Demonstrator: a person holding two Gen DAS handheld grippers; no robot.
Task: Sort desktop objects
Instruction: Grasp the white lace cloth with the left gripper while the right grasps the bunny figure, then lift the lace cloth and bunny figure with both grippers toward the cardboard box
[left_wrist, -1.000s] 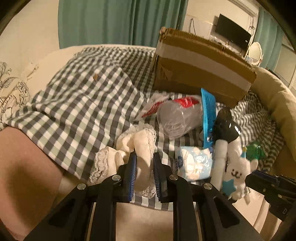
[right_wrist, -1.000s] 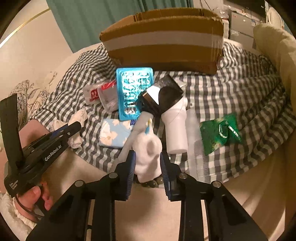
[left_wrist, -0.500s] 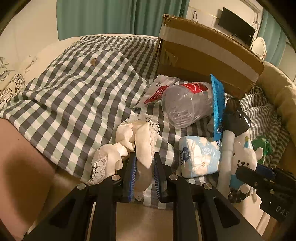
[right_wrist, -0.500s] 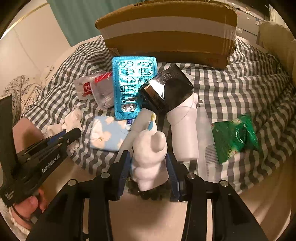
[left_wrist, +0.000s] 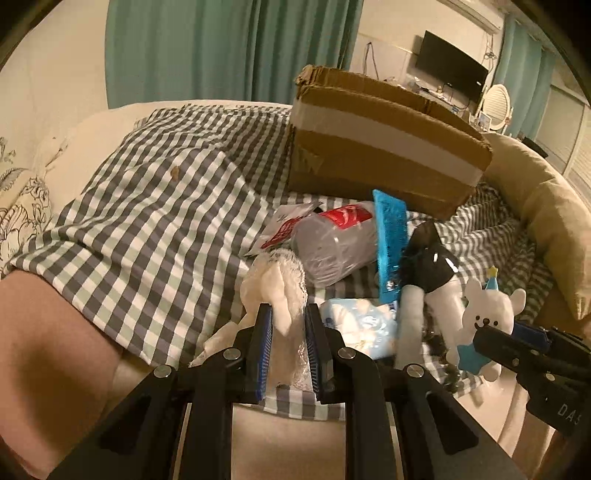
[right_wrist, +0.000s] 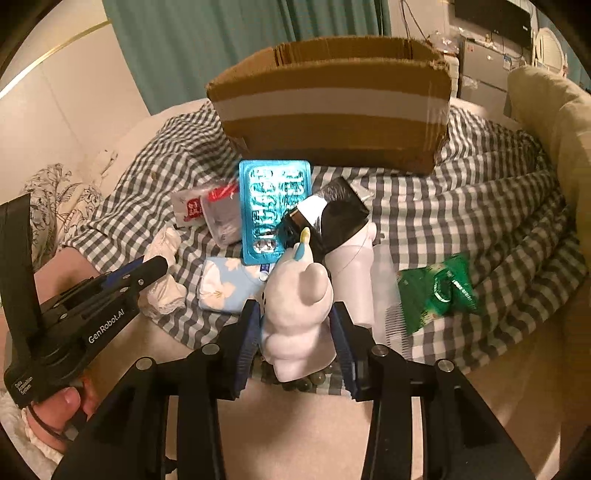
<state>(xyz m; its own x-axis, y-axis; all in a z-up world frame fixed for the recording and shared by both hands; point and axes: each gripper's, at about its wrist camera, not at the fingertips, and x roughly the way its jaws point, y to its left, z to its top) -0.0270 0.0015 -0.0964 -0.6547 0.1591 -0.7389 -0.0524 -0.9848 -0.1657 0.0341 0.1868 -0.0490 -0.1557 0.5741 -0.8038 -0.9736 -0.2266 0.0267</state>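
Showing both grippers loaded above the checked cloth (left_wrist: 155, 221) before the cardboard box (right_wrist: 332, 122). The left gripper (left_wrist: 289, 321) was nearly closed on a lace-trimmed white cloth (left_wrist: 277, 284), probably light and limp, best pinched at a bunched fold. The right gripper (right_wrist: 293, 328), jaws partly apart, pressed the flanks of a white bear figure (right_wrist: 299, 306), seemingly soft and light; its midbody suited the grip. Both pointed obliquely downward.

The right gripper (right_wrist: 295, 332) clamps a white bear toy (right_wrist: 299, 306) over the checked cloth's (right_wrist: 461, 206) near edge, with a cardboard box (right_wrist: 332, 122) at its far edge.
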